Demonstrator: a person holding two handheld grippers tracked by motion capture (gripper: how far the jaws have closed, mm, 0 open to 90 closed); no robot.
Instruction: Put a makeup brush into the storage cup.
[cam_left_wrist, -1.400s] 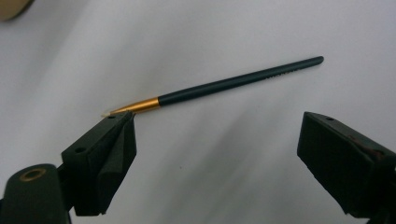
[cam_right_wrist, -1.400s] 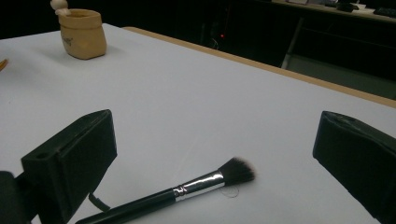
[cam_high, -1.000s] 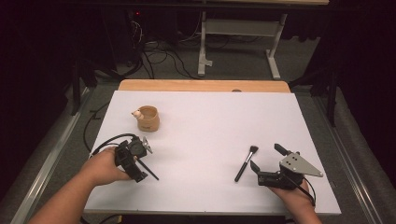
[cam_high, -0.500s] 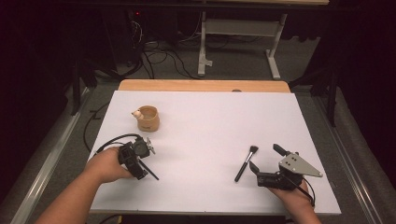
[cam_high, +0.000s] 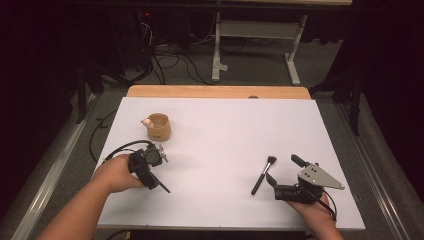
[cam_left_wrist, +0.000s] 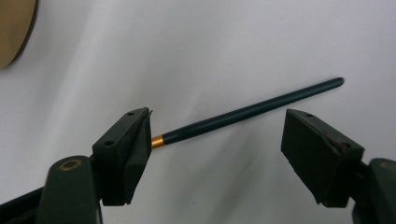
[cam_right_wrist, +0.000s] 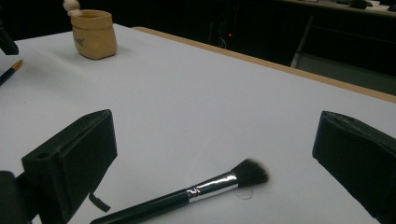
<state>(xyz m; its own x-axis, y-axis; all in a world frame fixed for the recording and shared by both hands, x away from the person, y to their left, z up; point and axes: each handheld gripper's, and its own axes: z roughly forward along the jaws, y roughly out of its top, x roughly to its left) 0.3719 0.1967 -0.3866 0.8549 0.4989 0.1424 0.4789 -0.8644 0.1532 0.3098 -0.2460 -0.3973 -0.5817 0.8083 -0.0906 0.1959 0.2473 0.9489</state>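
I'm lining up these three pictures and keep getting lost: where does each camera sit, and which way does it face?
High view: above the person's side, facing forward and down on the table; forearms, left gripper, right gripper.
Left gripper view: between its open jaws, a thin brush.
Right gripper view: level across the table, jaws open, makeup brush.
Shared: the cup.

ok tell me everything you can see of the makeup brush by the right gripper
The makeup brush has a glossy black handle, a silver metal ferrule and a short, dark, fluffy head. It lies flat on the white table, bristles pointing away from the person, between the wide-open jaws of the right gripper. In these views neither pad touches it.
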